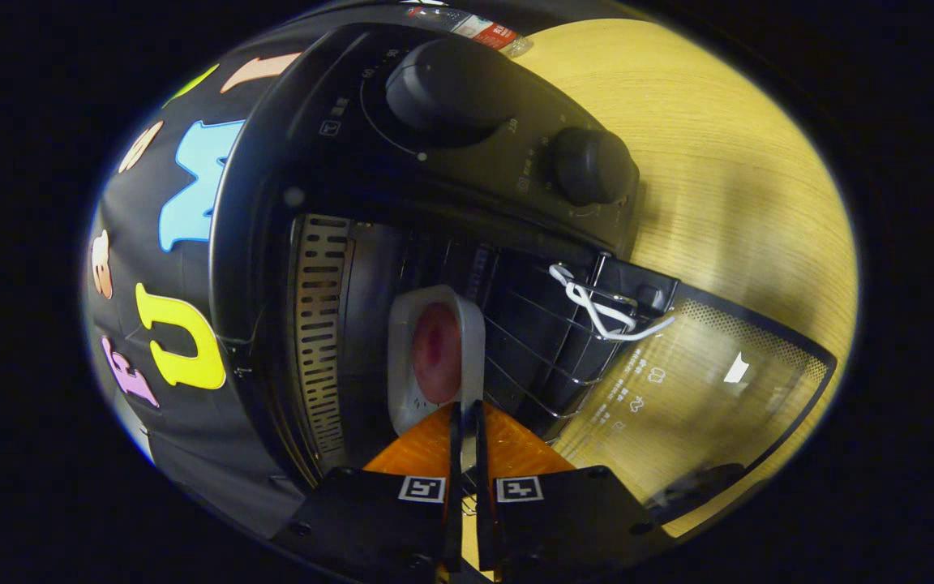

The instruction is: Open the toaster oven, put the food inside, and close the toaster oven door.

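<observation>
The food [437, 351], a reddish-pink piece, lies in a shallow white tray [402, 324] with rounded corners. The tray sits inside the toaster oven [272, 203], on the wire rack [548, 349], just ahead of the tongs [464, 418]. The tongs are nearly closed, with a thin gap between the two fingers, and the near rim of the tray runs into that gap; both fingers appear to pinch this rim, though the contact itself is too small to make out with certainty. The view is rolled to one side, so the oven appears turned on its side. Its slotted inner wall [319, 324] stands beside the tray. The glass door [718, 381] is swung fully open and lies low over the pale wooden counter [726, 162]. A white cord [597, 312] is looped on the rack's front edge near the door hinge. Two dark knobs, a large one [451, 89] and a smaller one [593, 166], sit on the control panel beyond the cavity.
</observation>
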Action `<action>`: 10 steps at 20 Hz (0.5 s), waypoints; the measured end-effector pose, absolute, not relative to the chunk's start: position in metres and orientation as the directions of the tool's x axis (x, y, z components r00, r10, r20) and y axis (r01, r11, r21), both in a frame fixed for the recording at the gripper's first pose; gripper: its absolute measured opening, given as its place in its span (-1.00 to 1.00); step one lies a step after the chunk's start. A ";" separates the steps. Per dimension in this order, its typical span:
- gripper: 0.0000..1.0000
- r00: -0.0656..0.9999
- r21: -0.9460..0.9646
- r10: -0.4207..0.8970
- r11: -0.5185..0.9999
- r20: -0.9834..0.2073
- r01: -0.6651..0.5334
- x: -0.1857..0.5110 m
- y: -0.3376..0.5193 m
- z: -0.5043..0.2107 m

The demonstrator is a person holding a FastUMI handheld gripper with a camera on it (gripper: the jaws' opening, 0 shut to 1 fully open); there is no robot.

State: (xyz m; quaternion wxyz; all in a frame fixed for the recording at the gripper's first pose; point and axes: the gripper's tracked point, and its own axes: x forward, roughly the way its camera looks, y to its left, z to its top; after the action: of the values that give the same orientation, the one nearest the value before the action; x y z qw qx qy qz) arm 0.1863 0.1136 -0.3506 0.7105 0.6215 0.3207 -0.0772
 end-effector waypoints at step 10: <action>0.33 0.783 0.863 0.366 0.177 -0.504 0.473 0.168 0.130 -0.326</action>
State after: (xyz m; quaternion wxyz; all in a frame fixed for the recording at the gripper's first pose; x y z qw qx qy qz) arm 0.1679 0.1296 -0.3259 0.6936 0.6405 0.3275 -0.0386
